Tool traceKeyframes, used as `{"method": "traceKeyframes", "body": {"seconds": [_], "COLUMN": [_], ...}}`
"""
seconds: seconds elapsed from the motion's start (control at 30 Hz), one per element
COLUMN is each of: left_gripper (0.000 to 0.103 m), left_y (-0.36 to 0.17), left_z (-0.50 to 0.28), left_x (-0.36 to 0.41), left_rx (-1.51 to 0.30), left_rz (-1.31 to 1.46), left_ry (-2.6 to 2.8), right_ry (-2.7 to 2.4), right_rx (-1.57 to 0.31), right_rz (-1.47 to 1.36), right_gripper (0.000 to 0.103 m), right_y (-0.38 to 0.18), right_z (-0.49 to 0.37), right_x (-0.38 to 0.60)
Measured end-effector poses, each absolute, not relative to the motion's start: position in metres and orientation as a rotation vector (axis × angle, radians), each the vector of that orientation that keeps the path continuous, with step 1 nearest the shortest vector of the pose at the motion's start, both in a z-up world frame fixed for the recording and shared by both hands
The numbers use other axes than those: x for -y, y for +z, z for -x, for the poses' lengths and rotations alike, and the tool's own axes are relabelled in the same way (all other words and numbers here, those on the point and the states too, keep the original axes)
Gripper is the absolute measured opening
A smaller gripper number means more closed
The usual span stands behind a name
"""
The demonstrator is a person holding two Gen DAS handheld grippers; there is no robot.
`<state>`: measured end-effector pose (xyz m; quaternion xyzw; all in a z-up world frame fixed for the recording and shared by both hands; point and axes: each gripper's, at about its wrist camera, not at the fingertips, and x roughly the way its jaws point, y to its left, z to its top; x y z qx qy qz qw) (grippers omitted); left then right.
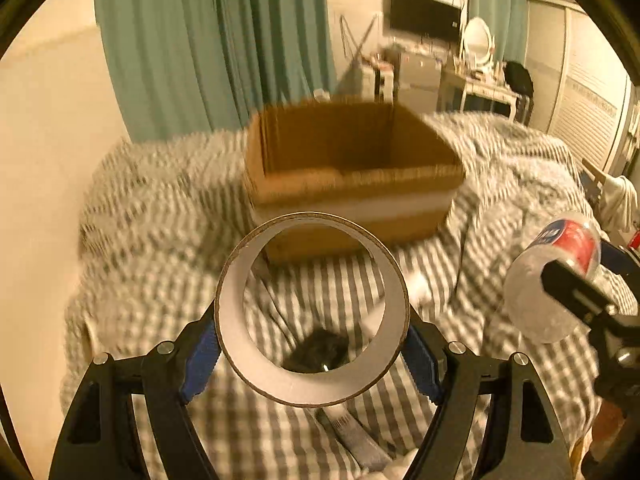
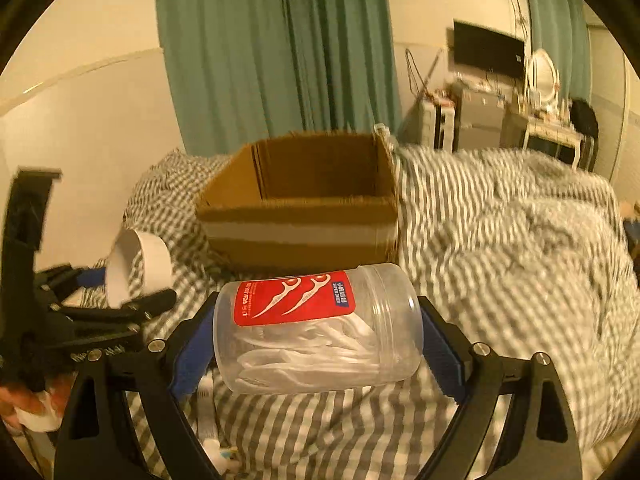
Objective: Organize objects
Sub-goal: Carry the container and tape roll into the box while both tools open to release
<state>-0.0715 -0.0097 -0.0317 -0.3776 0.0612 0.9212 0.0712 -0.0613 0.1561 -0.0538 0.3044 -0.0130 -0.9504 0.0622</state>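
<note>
The left gripper (image 1: 314,354) is clamped on a tape roll (image 1: 313,309), its blue pads (image 1: 200,354) pressing the roll's outer wall from both sides, with the roll's open ring facing the camera. Through the ring a dark object (image 1: 318,354) shows on the checked quilt (image 1: 160,240); what it is cannot be told. In the left wrist view the open box (image 1: 352,176) sits on the quilt at 12 o'clock from the roll, apart from it and blurred.

The right gripper (image 2: 318,334) is clamped on a clear jar (image 2: 318,330) lying on its side between the blue pads (image 2: 442,354), red label (image 2: 294,298) up and white floss picks (image 2: 312,348) inside. In the right wrist view the box (image 2: 298,216) stands at 12 o'clock from the jar, near but not touching. The left gripper with its roll (image 2: 138,272) shows at 9 o'clock. In the left view the jar (image 1: 554,276) appears at 3 o'clock.

Green curtains (image 1: 216,40) hang behind the bed, and a dark screen (image 1: 424,14) is at 1 o'clock
</note>
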Motion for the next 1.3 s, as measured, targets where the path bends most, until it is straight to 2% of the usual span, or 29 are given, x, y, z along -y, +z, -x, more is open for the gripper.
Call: {"method": "traceKeyframes", "body": {"seconds": [0.27,0.4,0.67,0.9,1.07,1.3], "left_gripper": [0.081,0.081,0.081,0.081,0.081,0.081], "left_y": [0.032,0.045,0.045,0.010,-0.027,-0.063], "left_z": [0.119,0.166,0.282,0.355,0.390,0.405], "left_x": [-0.007,-0.016,-0.023,-0.022,-0.009,-0.018], "left_rx": [-0.216,-0.227,-0.177,-0.131,-0.022,-0.075], "left_rz": [0.922,0.909,0.995,1.123,1.229,1.303], "left_ry": [2.768,2.766,2.748,2.722,2.693,2.657], "right_ry": [-2.886,-2.867,-2.874,-2.849,-2.809,-2.770], "right_rx": [0.015,0.089,0.089,0.122,0.140,0.094], "right_rz": [-0.859,-0.809,-0.780,-0.860,-0.951,-1.087], "right_gripper": [0.090,0.090,0.090,0.090,0.090,0.090], "right_y": [0.001,0.024,0.046,0.020,-0.020,-0.077], "right_z": [0.127,0.165,0.275,0.365,0.407,0.433], "right_x": [-0.160,-0.174,-0.183,-0.183,-0.184,-0.180]}}
